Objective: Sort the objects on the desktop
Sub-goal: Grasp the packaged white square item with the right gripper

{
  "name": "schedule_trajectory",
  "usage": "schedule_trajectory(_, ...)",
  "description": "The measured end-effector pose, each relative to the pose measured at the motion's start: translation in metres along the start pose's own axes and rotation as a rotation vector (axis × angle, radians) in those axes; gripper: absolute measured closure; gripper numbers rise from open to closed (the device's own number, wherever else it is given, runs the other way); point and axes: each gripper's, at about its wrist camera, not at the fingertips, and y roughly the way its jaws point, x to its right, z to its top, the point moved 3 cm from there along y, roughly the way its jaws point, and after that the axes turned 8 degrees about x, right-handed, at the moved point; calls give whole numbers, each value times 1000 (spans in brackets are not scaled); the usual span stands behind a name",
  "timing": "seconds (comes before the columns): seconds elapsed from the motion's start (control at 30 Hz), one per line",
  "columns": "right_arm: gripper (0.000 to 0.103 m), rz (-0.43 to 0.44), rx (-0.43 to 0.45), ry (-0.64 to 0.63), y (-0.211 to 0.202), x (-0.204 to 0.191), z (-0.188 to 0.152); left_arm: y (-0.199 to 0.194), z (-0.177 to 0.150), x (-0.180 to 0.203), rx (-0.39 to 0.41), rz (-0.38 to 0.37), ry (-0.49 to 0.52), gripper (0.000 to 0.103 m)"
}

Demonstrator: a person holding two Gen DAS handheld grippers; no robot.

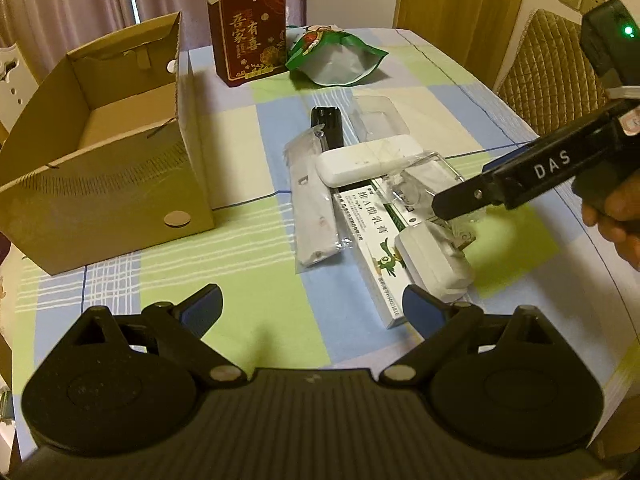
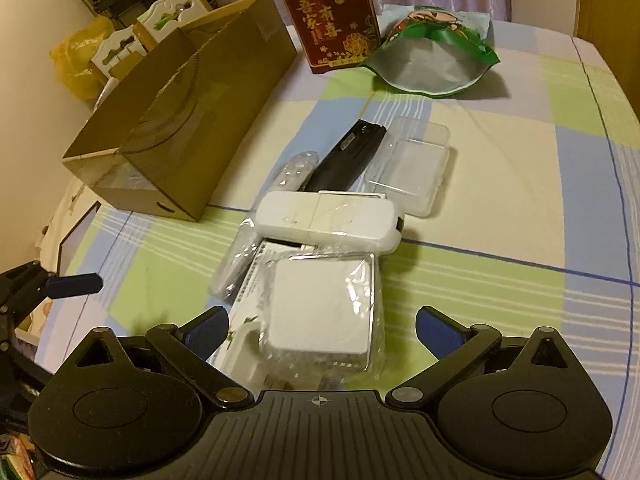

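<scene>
Nearest the right wrist camera, lower centre of frame, the wrapped white square adapter (image 2: 320, 308) lies between the widely spread fingers of the right gripper (image 2: 322, 334); contact cannot be confirmed. Behind it, mid-frame, a white oblong device (image 2: 328, 216) rests across the pile. Black remote (image 2: 348, 156) and clear plastic case (image 2: 412, 168) sit further up. In the left wrist view, the left gripper (image 1: 312, 308) hangs wide apart and empty, bottom of frame, above the checked tablecloth (image 1: 248, 280). Green-and-white ointment box (image 1: 368, 240) lies centre-right. Open cardboard box (image 1: 120, 152) occupies upper left; red carton (image 1: 252, 32) and green pouch (image 1: 332, 56) stand at top centre.
</scene>
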Motion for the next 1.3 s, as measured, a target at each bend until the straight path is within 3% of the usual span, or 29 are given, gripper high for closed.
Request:
schedule_trajectory(0.17,1,16,-10,10,7,6,6,4,1,-3,-11,5,0,8)
schedule_trajectory(0.23,18,24,-17,17,9,7,7,5,2,-4,-13,7,-3,8)
schedule_trajectory(0.43,20,38,-32,46,13,8,7,9,5,-5,-16,9,-2,8)
schedule_trajectory(0.47,31,42,-33,53,13,8,7,10,6,-6,-16,8,-4,8)
schedule_trajectory(0.57,38,39,-39,62,13,8,8,11,6,-6,-19,7,-3,8)
schedule_trajectory(1.03,39,-29,26,35,-16,7,11,18,6,0,-21,-32,1,8)
schedule_trajectory(1.3,39,-85,28,51,-41,28,-1,34,9,45,-3,-127,182,8)
